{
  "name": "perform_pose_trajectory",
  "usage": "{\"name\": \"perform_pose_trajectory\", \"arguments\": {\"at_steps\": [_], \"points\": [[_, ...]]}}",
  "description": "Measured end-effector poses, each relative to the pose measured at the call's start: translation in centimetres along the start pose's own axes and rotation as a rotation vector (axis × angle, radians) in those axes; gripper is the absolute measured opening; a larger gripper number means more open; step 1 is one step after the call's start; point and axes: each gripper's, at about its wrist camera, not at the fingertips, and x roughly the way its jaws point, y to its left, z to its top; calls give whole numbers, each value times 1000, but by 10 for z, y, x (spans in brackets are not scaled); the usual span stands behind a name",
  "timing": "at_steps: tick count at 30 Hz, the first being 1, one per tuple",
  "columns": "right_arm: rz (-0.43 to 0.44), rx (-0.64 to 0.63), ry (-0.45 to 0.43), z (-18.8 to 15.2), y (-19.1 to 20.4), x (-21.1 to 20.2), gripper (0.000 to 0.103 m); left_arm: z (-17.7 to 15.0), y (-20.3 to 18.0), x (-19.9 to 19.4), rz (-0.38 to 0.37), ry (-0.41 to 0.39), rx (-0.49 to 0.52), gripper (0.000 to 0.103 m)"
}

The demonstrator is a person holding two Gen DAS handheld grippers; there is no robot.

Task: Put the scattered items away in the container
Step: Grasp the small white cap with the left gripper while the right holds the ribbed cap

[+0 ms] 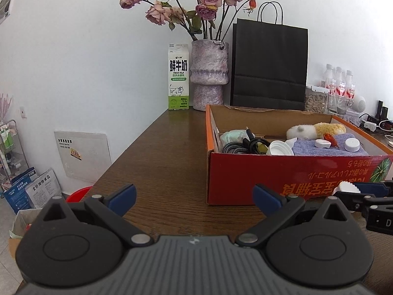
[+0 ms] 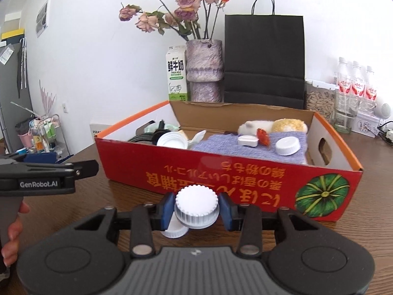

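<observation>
We clamp the right gripper (image 2: 196,211) on 1 white cap (image 2: 196,207); the left gripper (image 1: 194,200) gapes empty. Lifting it low risks clipping the red box (image 2: 228,174) wall.

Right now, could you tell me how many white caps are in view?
4: two in the red box, an open cap at left, another on the blue cloth; one in the right gripper; one beneath it. Others may be hidden.

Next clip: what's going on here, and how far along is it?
A person is tidying small items into the red cardboard box. The right hand-held gripper is shut on a white ridged cap just in front of the box, above another white lid on the table. The left hand-held gripper is open and empty. Caps, a cloth and a plush toy are already inside.
</observation>
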Motion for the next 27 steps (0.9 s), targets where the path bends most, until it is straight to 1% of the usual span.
{"name": "perform_pose_trajectory", "arguments": {"at_steps": [4,7,13,17,20,23,26,27], "points": [[-36,16,-12,-2,-16,-7,39,-1,-10,2,-33,22,39,103],[-66,30,-24,-4,-30,-12,39,-3,-22,2,-83,48,53,103],[-114,55,-38,-5,-53,-18,39,-7,-61,7,-199,97,102,92],[-132,69,-46,-6,-63,-22,39,-10,-88,12,-257,129,147,84],[-135,71,-51,-7,-66,-23,39,-11,-103,19,-274,169,169,81],[-132,67,-56,-7,-65,-24,39,-12,-109,28,-276,216,157,76],[-130,57,-62,-7,-64,-25,39,-13,-109,29,-263,219,153,73],[-130,54,-64,-7,-63,-25,39,-13,-110,28,-257,214,157,59]]}}
